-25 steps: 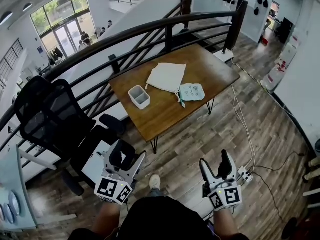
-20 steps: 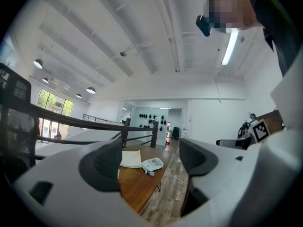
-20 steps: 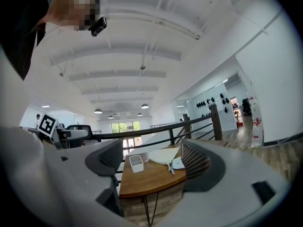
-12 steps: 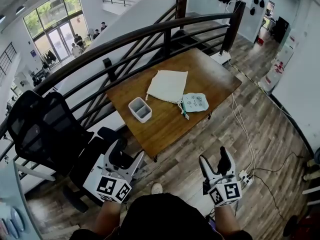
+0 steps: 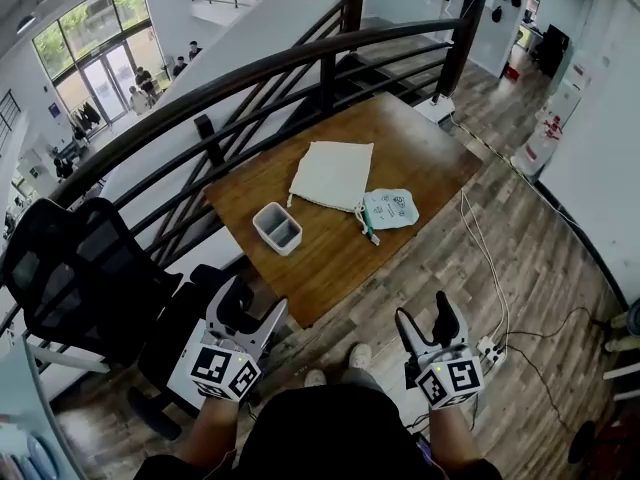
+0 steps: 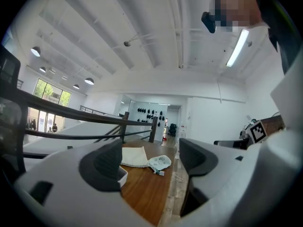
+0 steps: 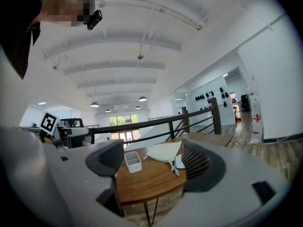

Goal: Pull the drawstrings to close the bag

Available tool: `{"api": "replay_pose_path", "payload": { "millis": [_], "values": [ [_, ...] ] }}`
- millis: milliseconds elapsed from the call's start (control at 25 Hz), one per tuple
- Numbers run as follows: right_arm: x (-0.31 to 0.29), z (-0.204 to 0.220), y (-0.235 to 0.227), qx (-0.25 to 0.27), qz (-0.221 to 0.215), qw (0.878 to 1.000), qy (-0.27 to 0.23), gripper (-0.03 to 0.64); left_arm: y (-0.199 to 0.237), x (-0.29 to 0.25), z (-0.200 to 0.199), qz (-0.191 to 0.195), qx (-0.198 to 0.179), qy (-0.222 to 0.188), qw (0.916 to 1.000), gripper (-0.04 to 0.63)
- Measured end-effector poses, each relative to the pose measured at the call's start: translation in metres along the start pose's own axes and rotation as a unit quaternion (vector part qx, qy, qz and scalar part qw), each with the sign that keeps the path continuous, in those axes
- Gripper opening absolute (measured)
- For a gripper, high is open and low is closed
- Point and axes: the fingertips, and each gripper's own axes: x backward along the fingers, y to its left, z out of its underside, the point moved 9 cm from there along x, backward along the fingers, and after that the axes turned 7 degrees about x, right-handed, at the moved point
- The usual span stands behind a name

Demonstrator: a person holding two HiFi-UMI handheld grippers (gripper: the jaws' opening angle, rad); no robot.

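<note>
Approach step; no contact made. The left gripper (image 5: 252, 318) and right gripper (image 5: 427, 320) hang short of the worktop (image 5: 420, 148), both with fingers wide and nothing between them. The bag (image 5: 332, 174) lies flat mid-worktop, at 12 o'clock from the person and well apart from both grippers. A pouch (image 5: 388, 208) lies just beside the bag at its 4 o'clock and a tray (image 5: 277, 227) at its 8 o'clock. Next move, in my judgement: close in and find a cord end for each gripper. The drawstrings are too small to trace; a cord beside the pouch may be one.

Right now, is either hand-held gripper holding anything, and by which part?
Nothing is held. The left hand-held gripper and right hand-held gripper are open, empty, short of the bag.
</note>
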Motion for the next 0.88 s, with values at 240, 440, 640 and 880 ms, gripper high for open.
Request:
{"api": "replay_pose_path", "payload": {
  "millis": [240,440,640,880],
  "values": [
    [-0.032,0.0,-0.013,0.008,-0.016,1.0,0.014,0.374,0.011,-0.029,0.001,0.006,0.004,0.009,0.9999,0.367],
    [-0.067,-0.008,-0.038,0.018,-0.026,0.999,0.016,0.376,0.017,-0.068,-0.001,0.004,0.001,0.01,0.9999,0.367],
    [-0.102,-0.01,-0.074,0.029,-0.021,0.999,0.017,0.374,0.019,-0.109,0.001,-0.007,-0.009,0.022,0.9997,0.367],
    [-0.145,0.002,-0.086,0.032,-0.029,0.999,0.033,0.367,0.04,-0.13,0.002,-0.018,-0.007,0.026,0.9995,0.367]
  ]
}}
